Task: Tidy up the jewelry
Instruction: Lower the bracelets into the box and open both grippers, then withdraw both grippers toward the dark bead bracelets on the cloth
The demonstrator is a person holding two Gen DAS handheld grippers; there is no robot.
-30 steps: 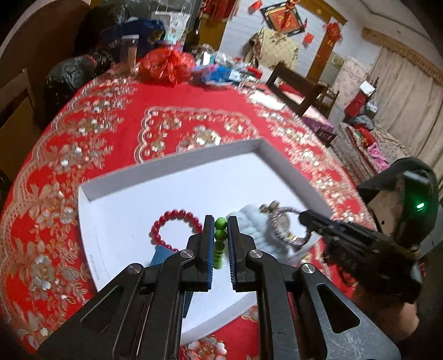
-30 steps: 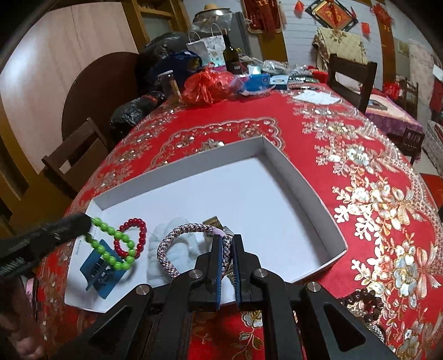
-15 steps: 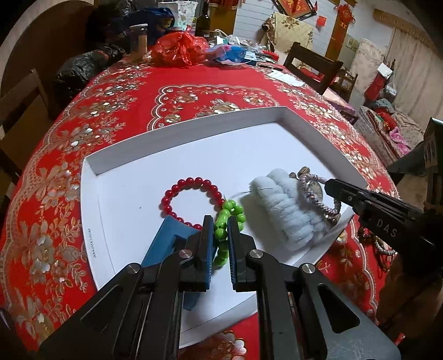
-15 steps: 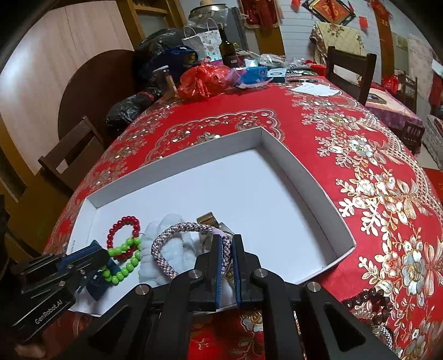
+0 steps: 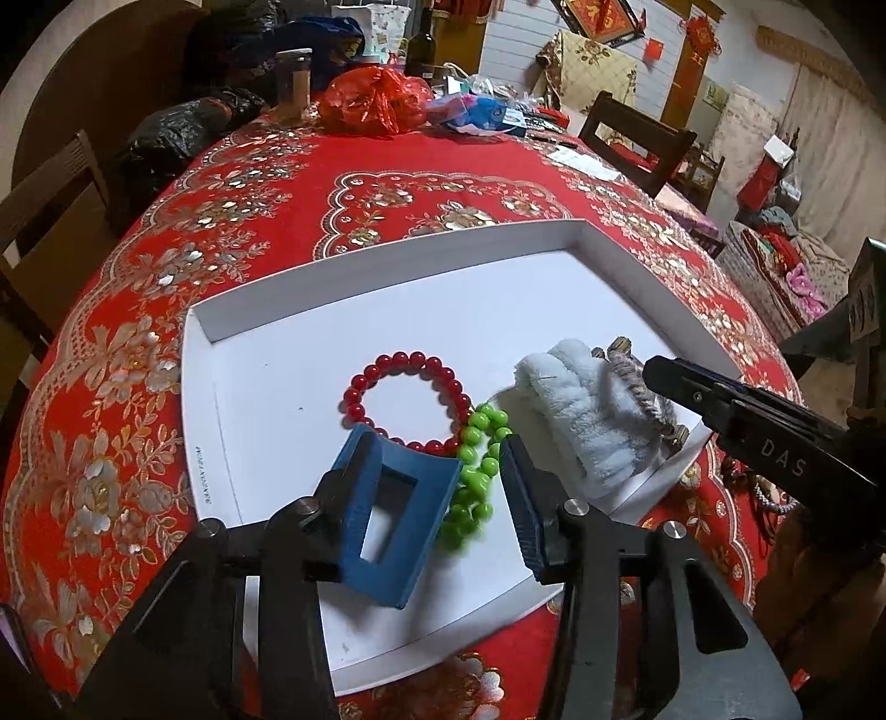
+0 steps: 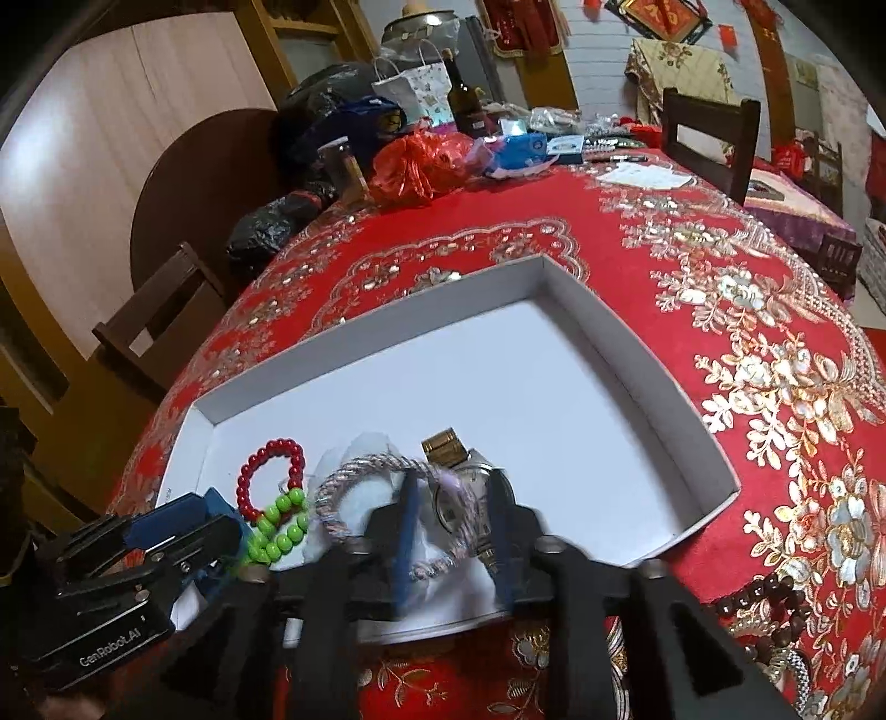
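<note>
Left tongs (image 5: 437, 476) spread over blurred green beads (image 5: 476, 476), right tongs (image 6: 451, 537) spread, half hiding the watch (image 6: 459, 498)

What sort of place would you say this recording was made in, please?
Most likely a home dining or living room. A big table under a red flowered tablecloth carries a wine bottle and bags, wooden chairs stand round it, and red festive hangings decorate the wall.
</note>
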